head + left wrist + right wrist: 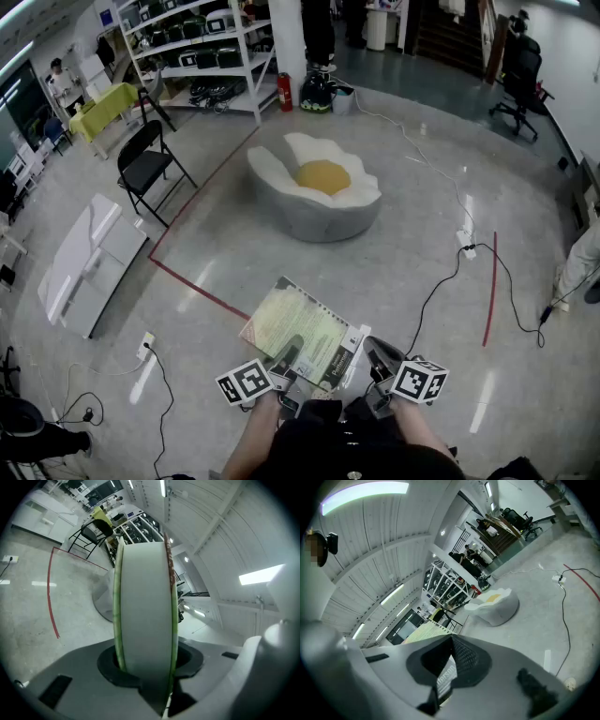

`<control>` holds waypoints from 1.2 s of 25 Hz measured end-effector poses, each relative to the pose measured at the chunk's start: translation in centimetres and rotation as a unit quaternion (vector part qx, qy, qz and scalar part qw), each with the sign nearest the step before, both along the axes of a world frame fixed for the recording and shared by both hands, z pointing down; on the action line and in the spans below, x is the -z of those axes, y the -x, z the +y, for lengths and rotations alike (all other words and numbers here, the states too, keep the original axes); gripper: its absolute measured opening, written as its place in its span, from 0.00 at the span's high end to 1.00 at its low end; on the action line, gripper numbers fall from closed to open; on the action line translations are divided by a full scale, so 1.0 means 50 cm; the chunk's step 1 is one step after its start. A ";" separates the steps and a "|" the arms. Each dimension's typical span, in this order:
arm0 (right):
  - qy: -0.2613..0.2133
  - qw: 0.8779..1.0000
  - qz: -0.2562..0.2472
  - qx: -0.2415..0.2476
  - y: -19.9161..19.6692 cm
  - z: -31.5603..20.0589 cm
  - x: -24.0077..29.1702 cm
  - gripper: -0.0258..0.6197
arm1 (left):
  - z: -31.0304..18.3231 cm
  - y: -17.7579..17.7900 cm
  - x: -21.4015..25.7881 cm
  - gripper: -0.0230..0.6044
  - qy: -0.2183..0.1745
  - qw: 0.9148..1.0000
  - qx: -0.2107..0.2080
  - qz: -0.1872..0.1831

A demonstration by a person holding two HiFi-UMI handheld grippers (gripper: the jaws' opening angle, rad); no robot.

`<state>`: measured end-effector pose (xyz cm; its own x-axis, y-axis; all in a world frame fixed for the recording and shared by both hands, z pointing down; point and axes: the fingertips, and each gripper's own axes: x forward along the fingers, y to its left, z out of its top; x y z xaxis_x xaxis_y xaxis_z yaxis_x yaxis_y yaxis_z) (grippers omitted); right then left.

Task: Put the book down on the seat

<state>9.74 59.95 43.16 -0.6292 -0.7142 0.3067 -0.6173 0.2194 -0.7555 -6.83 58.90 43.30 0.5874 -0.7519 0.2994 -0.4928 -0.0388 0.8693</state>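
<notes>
A thick book [295, 328] with a pale green cover and white pages hangs low in the head view, over the floor. My left gripper [286, 361] is shut on its near edge. In the left gripper view the page block [145, 611] stands upright, clamped in that gripper [145, 663]. My right gripper [375, 361] is at the book's near right corner. The book's printed edge [444, 679] shows in the gap of the right gripper [450, 667], but I cannot see whether the pads press on it. The seat, a grey egg-shaped beanbag [319, 192] with a yellow centre, sits farther ahead, also seen in the right gripper view [497, 606].
A black folding chair [145, 164] and a white cabinet lying flat [89, 262] are to the left. Shelves [202, 47] and a fire extinguisher [284, 92] stand at the back. Cables [450, 272] and a red tape line [492, 291] run over the floor on the right.
</notes>
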 end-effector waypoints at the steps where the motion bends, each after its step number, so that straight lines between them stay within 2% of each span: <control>1: -0.001 1.000 0.000 -0.001 0.006 0.007 -0.001 0.95 | 0.008 0.004 -0.002 0.71 0.001 1.000 -0.001 0.001; 8: -0.013 1.000 -0.001 -0.009 0.036 0.032 0.015 0.95 | 0.036 0.034 0.000 0.71 0.002 1.000 0.003 0.017; 15: -0.059 0.998 0.023 -0.026 0.054 0.027 0.049 0.95 | 0.053 0.073 0.013 0.71 -0.009 1.000 0.005 0.029; 20: -0.086 0.995 0.039 -0.041 0.048 0.020 0.081 0.95 | 0.060 0.099 0.022 0.71 -0.007 1.000 0.004 0.022; 25: -0.081 0.995 0.038 -0.045 0.048 -0.001 0.073 0.95 | 0.052 0.100 0.017 0.71 -0.003 1.000 0.005 0.029; 30: -0.066 0.997 0.039 -0.026 0.075 -0.034 0.052 0.95 | 0.014 0.102 0.004 0.71 0.009 0.999 0.010 0.033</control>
